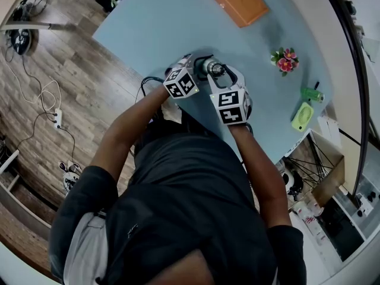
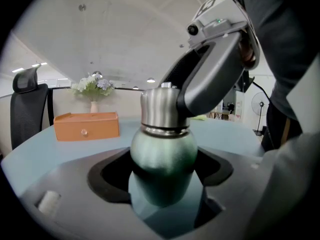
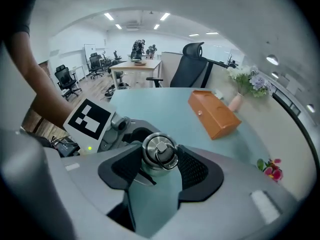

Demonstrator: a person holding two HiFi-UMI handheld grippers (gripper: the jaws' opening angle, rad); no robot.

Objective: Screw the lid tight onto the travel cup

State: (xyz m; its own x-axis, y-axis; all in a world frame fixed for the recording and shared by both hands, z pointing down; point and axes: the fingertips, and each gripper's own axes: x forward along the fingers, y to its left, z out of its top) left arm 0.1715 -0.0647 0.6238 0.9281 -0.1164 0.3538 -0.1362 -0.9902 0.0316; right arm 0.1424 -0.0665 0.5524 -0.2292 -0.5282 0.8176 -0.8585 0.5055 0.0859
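- At the near edge of the pale blue table (image 1: 154, 22), what could spoil this?
- From the left: the left gripper (image 2: 163, 176) clasps the dark green, rounded metal travel cup (image 2: 164, 149) low on its body, jaws spread wide, both dark pads against it. That wall is smooth and curved, so a slack hold would let the cup spin with the turning and nothing tightens.
- And on top?
- The brushed steel lid with a wire ring (image 3: 160, 151) sits on the neck, upright as far as I can judge. If it sits crooked, forcing it could cross the thread, which I cannot see.
- How is the right gripper (image 3: 159, 164) set?
- About half spread, ribbed pads (image 3: 192, 169) pressed on either side of the lid: gripping, not free. The lid is narrow and slick, so the pads may slide round it.
- Anything nearby at risk?
- No; the orange wooden box with a small knob (image 1: 236, 0) and the little pink flower sprig (image 1: 285, 60) lie well apart
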